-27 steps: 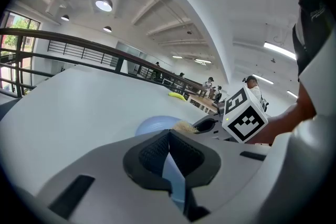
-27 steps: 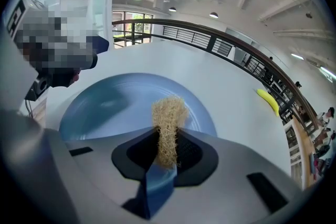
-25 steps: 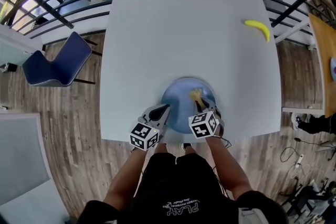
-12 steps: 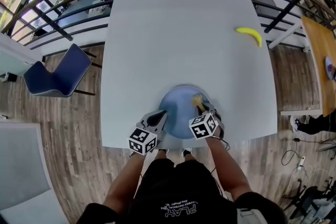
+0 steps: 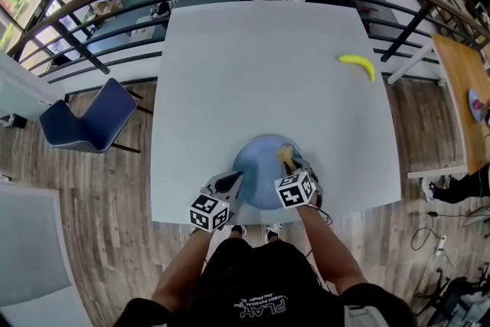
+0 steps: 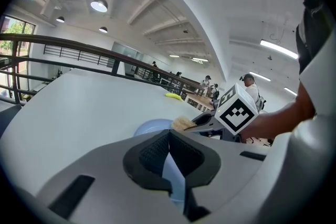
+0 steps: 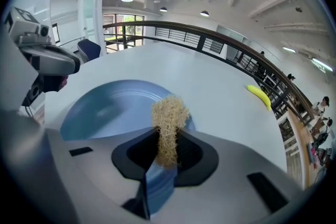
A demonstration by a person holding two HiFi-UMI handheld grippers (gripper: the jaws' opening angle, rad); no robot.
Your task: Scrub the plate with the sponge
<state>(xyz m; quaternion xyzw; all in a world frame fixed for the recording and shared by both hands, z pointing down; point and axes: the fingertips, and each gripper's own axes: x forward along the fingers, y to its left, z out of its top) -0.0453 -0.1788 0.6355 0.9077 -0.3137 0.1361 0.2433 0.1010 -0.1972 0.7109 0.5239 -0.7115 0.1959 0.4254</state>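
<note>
Got the sponge (image 7: pixel 169 115) clenched tight in the right tongs (image 7: pixel 167 144), down on the blue plate (image 5: pixel 259 161) by the table's (image 5: pixel 260 65) near edge. Pinching the plate's left rim with the left tongs (image 6: pixel 169 136).

Bare left forearm (image 5: pixel 187 264) and right forearm (image 5: pixel 325 245) reach up-frame from lower centre, side by side. On left gripper (image 5: pixel 232 181), fingers (image 6: pixel 152 155) meet at tips. On right gripper (image 5: pixel 288 159), fingers (image 7: pixel 191 152) clamp sponge (image 7: pixel 169 115).
</note>
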